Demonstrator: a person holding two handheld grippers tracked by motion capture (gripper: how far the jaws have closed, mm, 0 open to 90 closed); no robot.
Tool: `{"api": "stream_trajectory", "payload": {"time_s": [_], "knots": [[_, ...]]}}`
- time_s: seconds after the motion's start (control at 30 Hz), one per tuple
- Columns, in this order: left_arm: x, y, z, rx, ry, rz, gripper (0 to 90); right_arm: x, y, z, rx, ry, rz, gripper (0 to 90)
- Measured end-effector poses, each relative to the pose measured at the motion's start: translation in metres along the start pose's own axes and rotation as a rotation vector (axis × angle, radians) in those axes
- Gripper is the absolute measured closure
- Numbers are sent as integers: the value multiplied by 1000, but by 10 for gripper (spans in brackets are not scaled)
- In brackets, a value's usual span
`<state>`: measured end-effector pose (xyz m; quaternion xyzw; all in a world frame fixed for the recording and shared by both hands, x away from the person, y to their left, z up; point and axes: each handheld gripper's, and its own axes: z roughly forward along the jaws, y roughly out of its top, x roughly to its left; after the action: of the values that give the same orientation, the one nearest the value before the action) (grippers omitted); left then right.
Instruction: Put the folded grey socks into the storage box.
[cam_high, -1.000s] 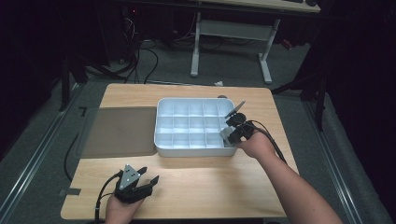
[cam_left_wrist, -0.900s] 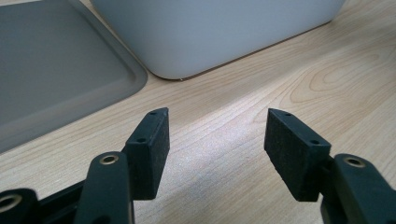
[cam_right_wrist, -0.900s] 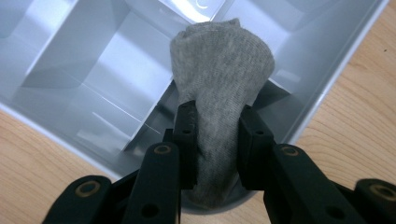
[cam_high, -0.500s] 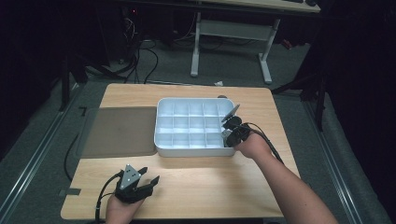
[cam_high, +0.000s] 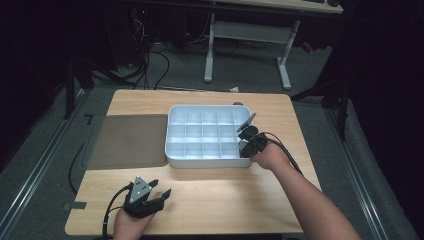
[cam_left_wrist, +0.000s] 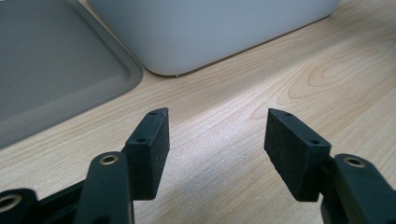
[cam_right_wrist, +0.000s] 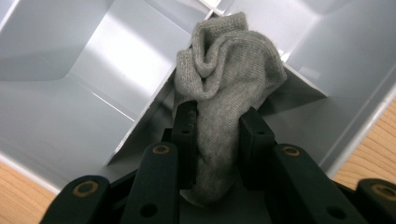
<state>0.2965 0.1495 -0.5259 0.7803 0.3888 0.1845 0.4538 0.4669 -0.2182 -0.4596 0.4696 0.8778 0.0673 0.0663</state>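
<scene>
A white divided tray (cam_high: 175, 157) sits mid-table, with several compartments. My right gripper (cam_high: 246, 142) hangs over the tray's near right corner, and in the right gripper view the right gripper (cam_right_wrist: 217, 123) is shut on a bunched grey sock (cam_right_wrist: 229, 74) above a divider wall (cam_right_wrist: 126, 107). My left gripper (cam_high: 159, 190) rests low at the table's front left, open, its pads (cam_left_wrist: 149, 144) wide apart over bare wood with nothing between them. In the left gripper view the tray's outer wall (cam_left_wrist: 210, 28) rises ahead.
A flat grey lid or mat (cam_high: 127, 140) lies left of the tray, its corner (cam_left_wrist: 60, 74) near my left gripper. The wooden table (cam_high: 240, 195) has free room along its front. A desk frame (cam_high: 250, 30) and cables stand on the floor beyond.
My right gripper has shifted slightly toward the tray's near right corner with the sock held. The left gripper has stayed put.
</scene>
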Motion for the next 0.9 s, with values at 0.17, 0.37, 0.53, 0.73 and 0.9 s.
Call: {"api": "stream_trajectory", "payload": {"time_s": [0.17,0.37,0.53,0.73,0.9], "knots": [[0,0,0,0,-1,0,408,3,1,-3,7,13,23,644],[-1,0,0,3,-4,5,408,0,2,-13,-13,21,28,579],[-1,0,1,3,-6,1,408,-3,0,-31,-58,42,35,604],[-2,0,1,6,-6,7,408,-1,-3,-44,-61,35,11,873],[-2,0,1,6,-6,7,409,0,-5,-28,7,5,12,900]]}}
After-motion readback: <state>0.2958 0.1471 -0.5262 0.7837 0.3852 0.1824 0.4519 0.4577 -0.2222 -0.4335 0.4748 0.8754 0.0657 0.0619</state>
